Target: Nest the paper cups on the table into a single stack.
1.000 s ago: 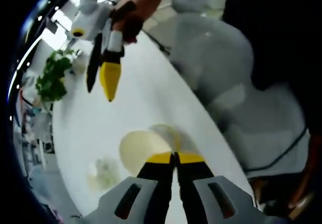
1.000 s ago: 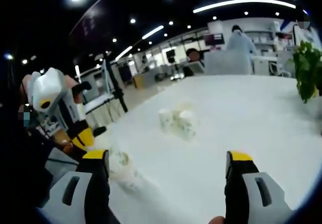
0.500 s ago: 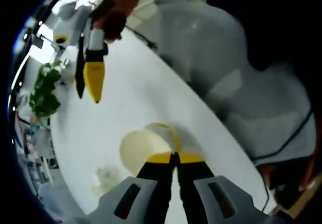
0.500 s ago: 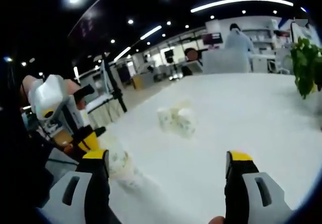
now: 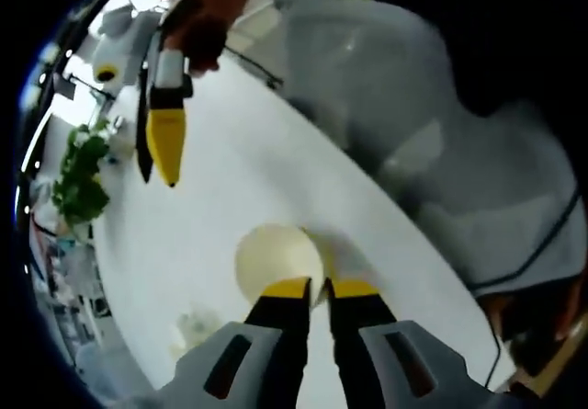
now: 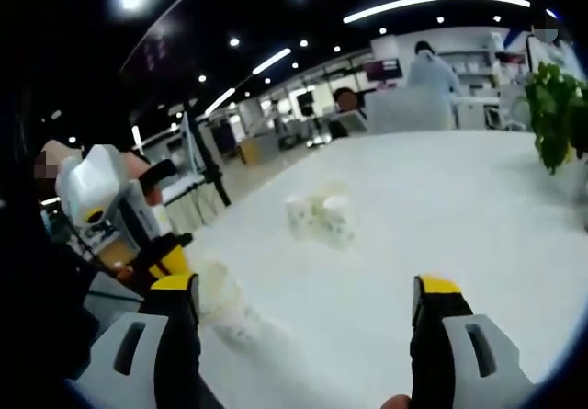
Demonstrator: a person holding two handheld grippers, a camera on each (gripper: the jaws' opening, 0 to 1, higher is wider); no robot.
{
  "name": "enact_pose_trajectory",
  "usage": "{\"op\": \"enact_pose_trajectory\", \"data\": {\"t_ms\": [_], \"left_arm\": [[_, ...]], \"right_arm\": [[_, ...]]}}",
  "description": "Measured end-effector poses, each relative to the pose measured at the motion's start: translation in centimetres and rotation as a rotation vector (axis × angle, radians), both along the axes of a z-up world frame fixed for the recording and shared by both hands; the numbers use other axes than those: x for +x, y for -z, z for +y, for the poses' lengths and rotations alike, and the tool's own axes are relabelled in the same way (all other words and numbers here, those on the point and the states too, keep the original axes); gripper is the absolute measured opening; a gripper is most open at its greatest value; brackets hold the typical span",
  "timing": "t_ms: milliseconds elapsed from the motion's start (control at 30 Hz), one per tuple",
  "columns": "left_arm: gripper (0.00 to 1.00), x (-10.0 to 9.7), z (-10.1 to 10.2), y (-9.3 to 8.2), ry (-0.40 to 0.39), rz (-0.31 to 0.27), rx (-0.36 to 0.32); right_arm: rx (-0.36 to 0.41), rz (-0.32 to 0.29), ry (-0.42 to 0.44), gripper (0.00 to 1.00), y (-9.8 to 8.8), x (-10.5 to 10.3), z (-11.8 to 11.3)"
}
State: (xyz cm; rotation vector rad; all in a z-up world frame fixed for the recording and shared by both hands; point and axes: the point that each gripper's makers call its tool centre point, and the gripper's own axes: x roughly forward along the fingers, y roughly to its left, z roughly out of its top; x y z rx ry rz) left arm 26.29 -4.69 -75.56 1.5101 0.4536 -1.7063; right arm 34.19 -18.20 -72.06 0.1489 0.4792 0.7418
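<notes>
A paper cup (image 5: pixel 274 257) shows its cream inside just ahead of my left gripper (image 5: pixel 321 288). The jaws stand a narrow gap apart with the cup's rim between them. From the right gripper view the same cup (image 6: pixel 219 294) sits low on the white table (image 6: pixel 441 207), at the yellow tips of the left gripper (image 6: pixel 175 255). A cluster of several green-patterned cups (image 6: pixel 320 221) stands further out on the table. My right gripper (image 6: pixel 307 288) is wide open and holds nothing, well short of the cluster. It also hangs above the table as the right gripper (image 5: pixel 156 177) in a hand.
A green plant (image 6: pixel 556 115) stands at the table's right side, seen again as the plant (image 5: pixel 78 170). Pale chairs (image 5: pixel 386 87) line the table's curved edge. More blurred cups (image 5: pixel 193 331) sit on the table. A person (image 6: pixel 432 64) stands far off in the office.
The left jaws, pressed tight earlier, now show a slight gap, and the cup's mouth sits rounder and higher. The right gripper has stayed wide open, drifting only slightly.
</notes>
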Motion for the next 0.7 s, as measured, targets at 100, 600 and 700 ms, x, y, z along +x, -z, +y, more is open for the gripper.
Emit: {"op": "enact_pose_trajectory", "data": {"t_ms": [100, 600, 700], "left_arm": [[0.07, -0.06, 0.19, 0.26, -0.017, 0.009, 0.001], [0.08, -0.22, 0.43, -0.02, -0.061, 0.037, -0.039], [0.08, 0.0, 0.74, 0.08, -0.092, 0.041, -0.046]], "right_arm": [[0.003, 0.004, 0.004, 0.94, 0.14, -0.12, -0.12], [0.004, 0.014, 0.009, 0.94, 0.38, -0.36, -0.22], [0.004, 0.017, 0.011, 0.94, 0.46, -0.39, -0.3]]}}
